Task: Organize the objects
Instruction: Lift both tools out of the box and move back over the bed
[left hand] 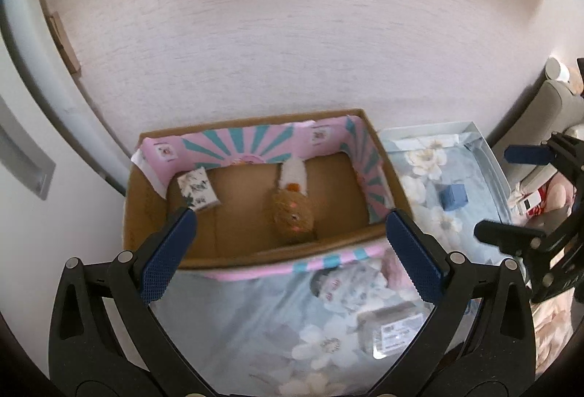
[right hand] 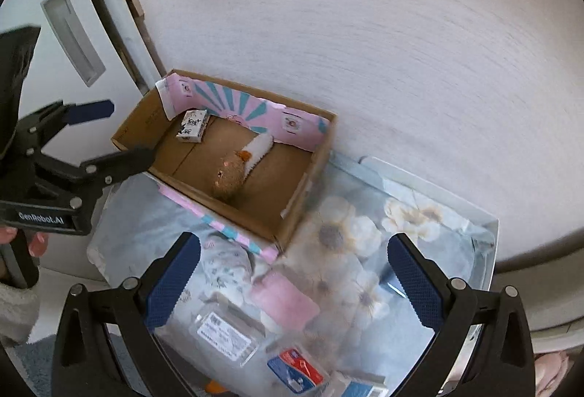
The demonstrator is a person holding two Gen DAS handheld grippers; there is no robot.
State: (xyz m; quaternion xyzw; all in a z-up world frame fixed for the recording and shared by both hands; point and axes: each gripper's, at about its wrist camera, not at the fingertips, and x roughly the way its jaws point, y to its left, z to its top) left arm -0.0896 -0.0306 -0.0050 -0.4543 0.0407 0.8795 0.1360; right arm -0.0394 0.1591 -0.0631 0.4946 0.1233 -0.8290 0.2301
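An open cardboard box (left hand: 153, 207) (right hand: 292, 214) with pink and teal flaps stands on a floral cloth against the wall. Inside lie a brown and white plush toy (left hand: 292, 207) (right hand: 237, 167) and a small white patterned box (left hand: 199, 191) (right hand: 192, 125). My left gripper (left hand: 292, 251) is open and empty over the box's near edge; it also shows in the right wrist view (right hand: 120, 134). My right gripper (right hand: 292, 287) is open and empty above loose items: a pink pad (right hand: 284, 302), a clear labelled packet (right hand: 226, 335) (left hand: 394, 331) and a red and blue pack (right hand: 295, 369).
A small blue cube (left hand: 452, 196) sits on the floral cloth (left hand: 255, 324) right of the box. A rolled patterned cloth (right hand: 226, 269) lies near the box's front. A pale wall (left hand: 292, 32) rises behind; a white door (right hand: 73, 32) is at the left.
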